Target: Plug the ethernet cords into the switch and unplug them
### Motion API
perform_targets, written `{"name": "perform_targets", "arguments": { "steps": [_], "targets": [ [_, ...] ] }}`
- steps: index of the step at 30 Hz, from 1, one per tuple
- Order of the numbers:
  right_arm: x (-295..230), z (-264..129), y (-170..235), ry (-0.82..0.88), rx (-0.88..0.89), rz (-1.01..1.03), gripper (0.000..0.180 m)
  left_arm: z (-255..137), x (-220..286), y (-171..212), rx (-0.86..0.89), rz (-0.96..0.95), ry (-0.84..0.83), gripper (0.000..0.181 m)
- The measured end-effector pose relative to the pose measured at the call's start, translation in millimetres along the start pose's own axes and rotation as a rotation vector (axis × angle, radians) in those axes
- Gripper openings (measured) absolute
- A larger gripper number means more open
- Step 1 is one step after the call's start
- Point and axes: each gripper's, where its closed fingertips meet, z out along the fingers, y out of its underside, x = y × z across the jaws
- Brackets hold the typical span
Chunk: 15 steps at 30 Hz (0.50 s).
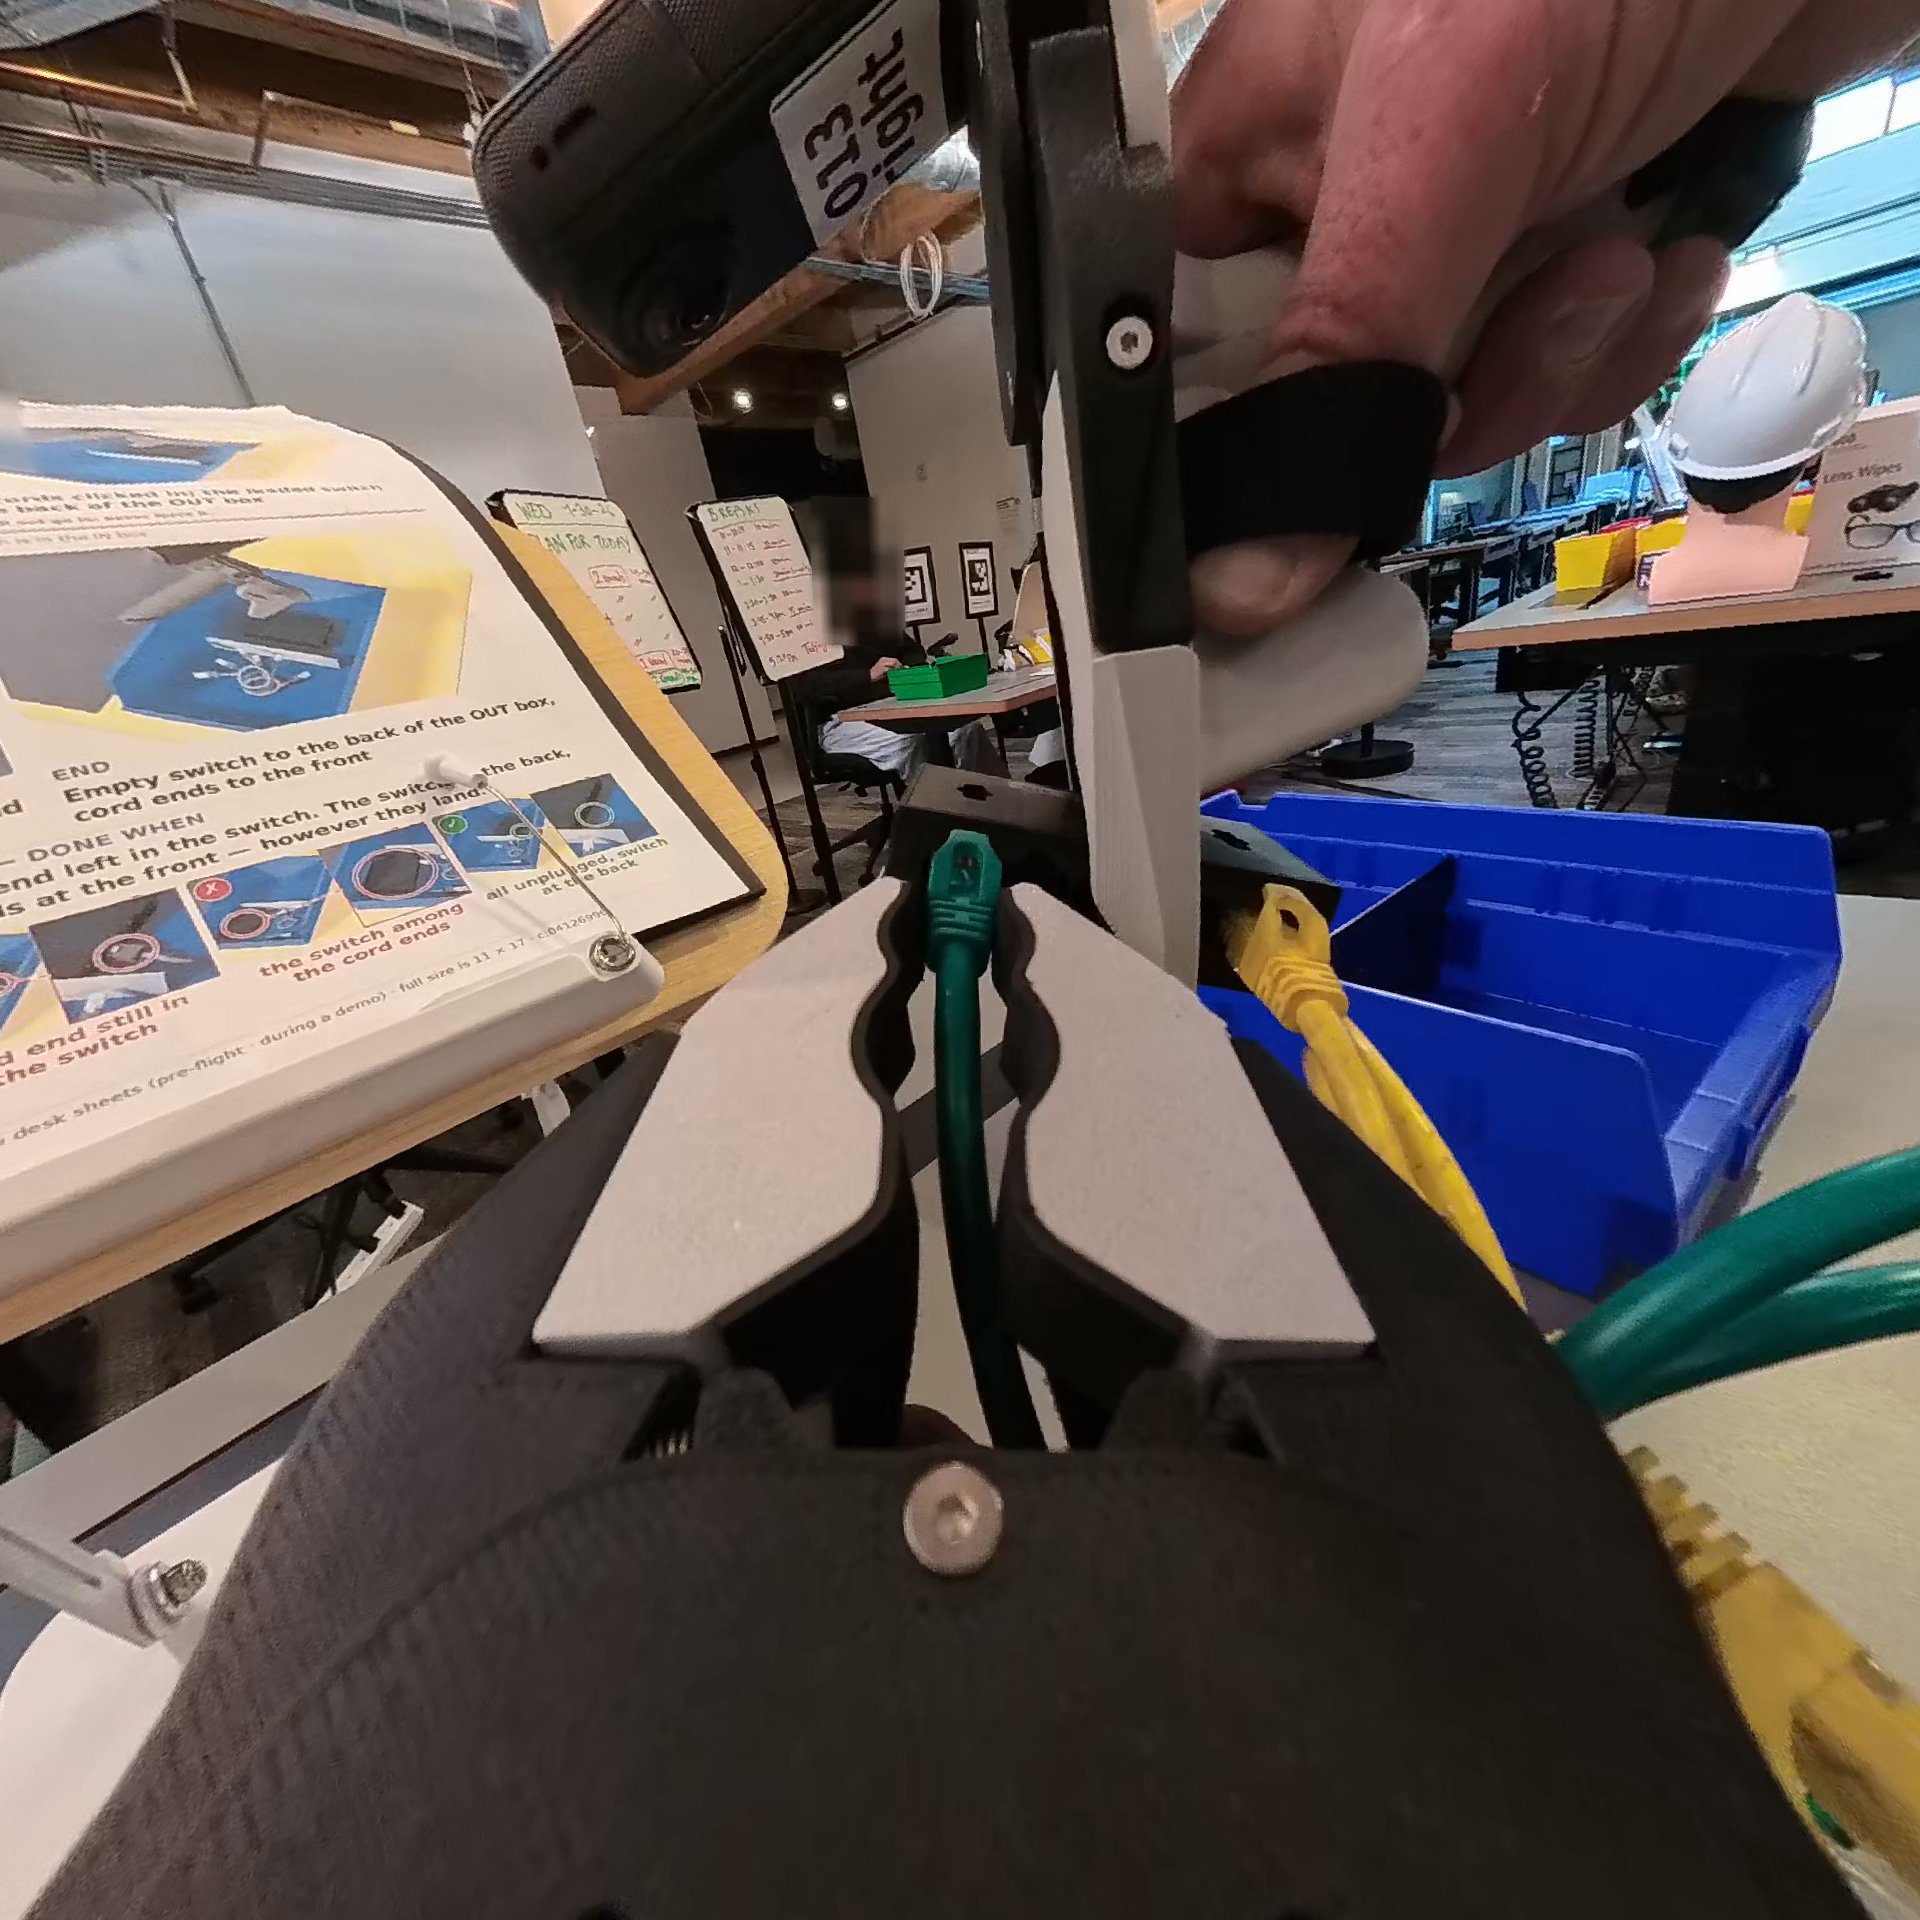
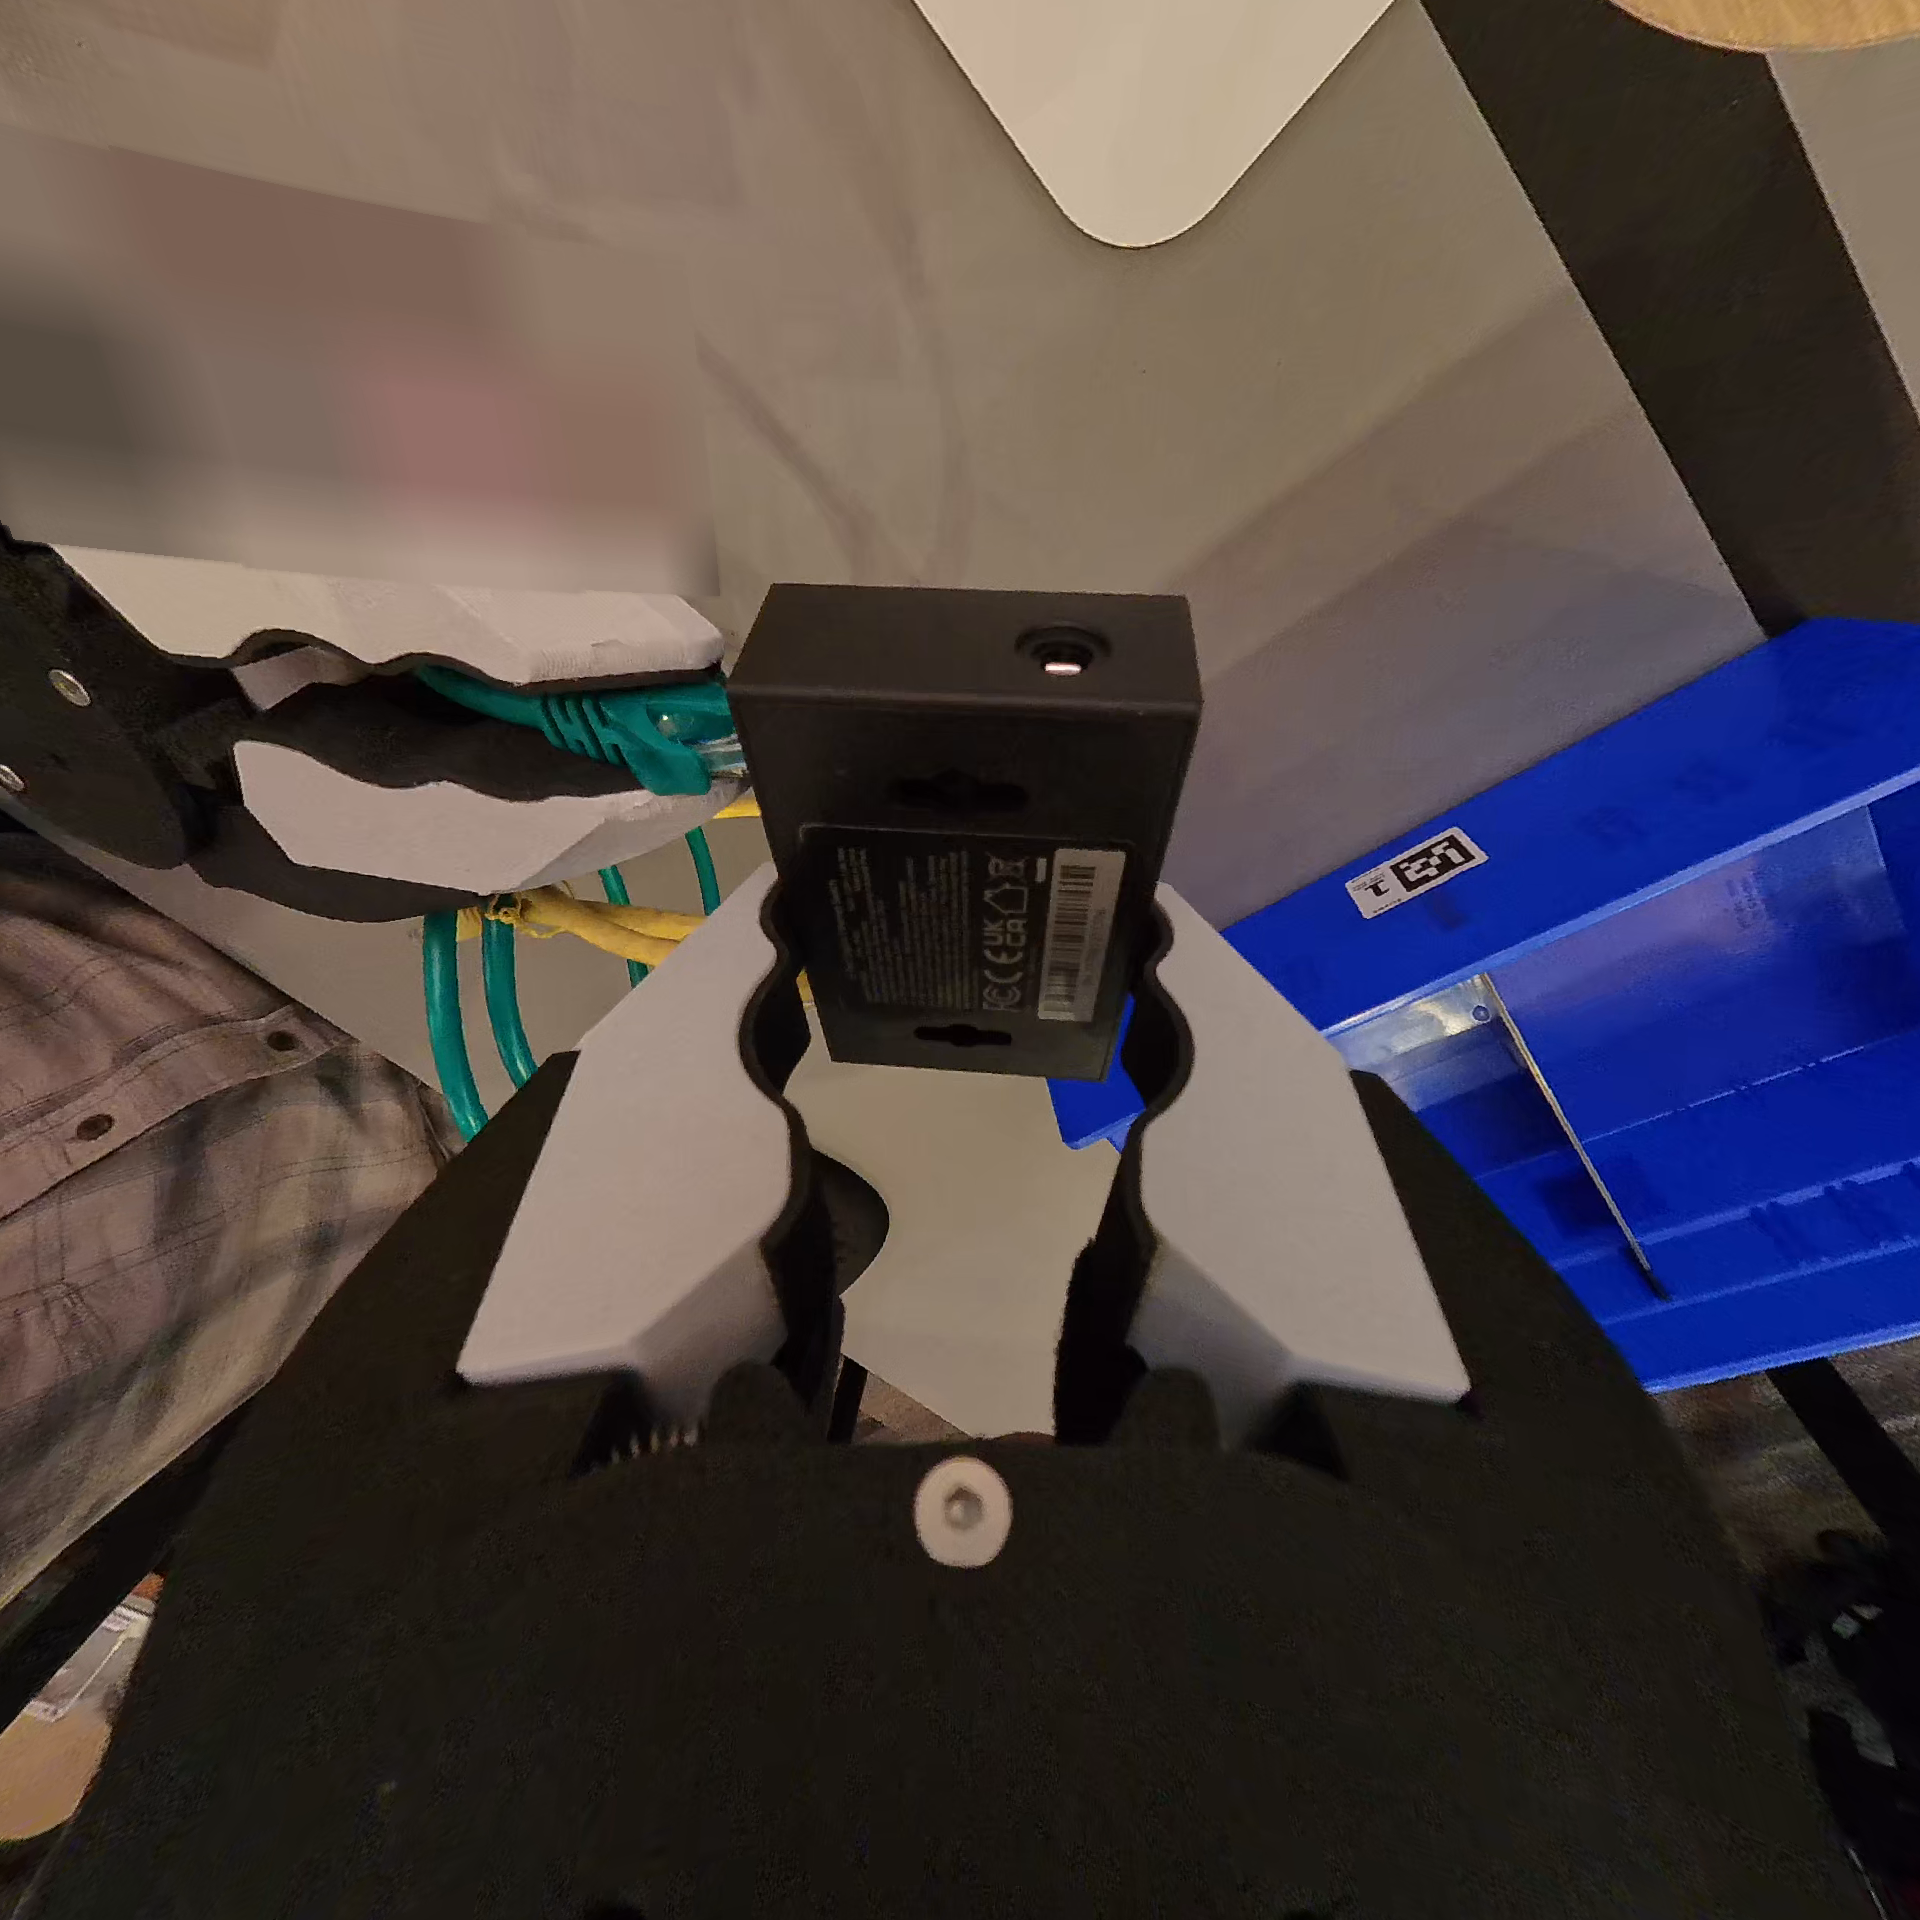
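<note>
Alignment matters: our left hand-held gripper [image 1: 954,971] clamps the green ethernet cord's plug [image 2: 665,732], its long axis pointing straight at a port of the small black plastic switch [image 2: 966,821], gripped by our right hand-held gripper [image 2: 961,977].

Open-plan workshop/lab: exposed timber ceiling beams [image 1: 312,114], whiteboards on easels [image 1: 764,582], rows of counters [image 1: 1683,613], yellow parts bins [image 1: 1595,556], hard hat [image 1: 1766,390].

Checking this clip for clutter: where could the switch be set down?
The blue bin's compartments on both sides of its divider look bare. It is crowded at the switch: left gripper, green cord and yellow cords converge.
</note>
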Motion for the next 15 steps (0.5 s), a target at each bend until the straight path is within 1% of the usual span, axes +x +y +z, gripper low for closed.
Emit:
{"name": "perform_targets", "arguments": {
  "steps": [10, 15],
  "targets": [
    [0.3, -0.3, -4.0, 0.024, 0.005, -0.019, 0.06, -0.4, -3.7, 1.2, -0.005, -0.004, -0.011, 0.013],
    [0.6, -0.4, -5.9, 0.075, -0.008, -0.049, 0.06, -1.1, -5.8, 1.5, -0.001, -0.004, -0.022, 0.013]
  ]
}}
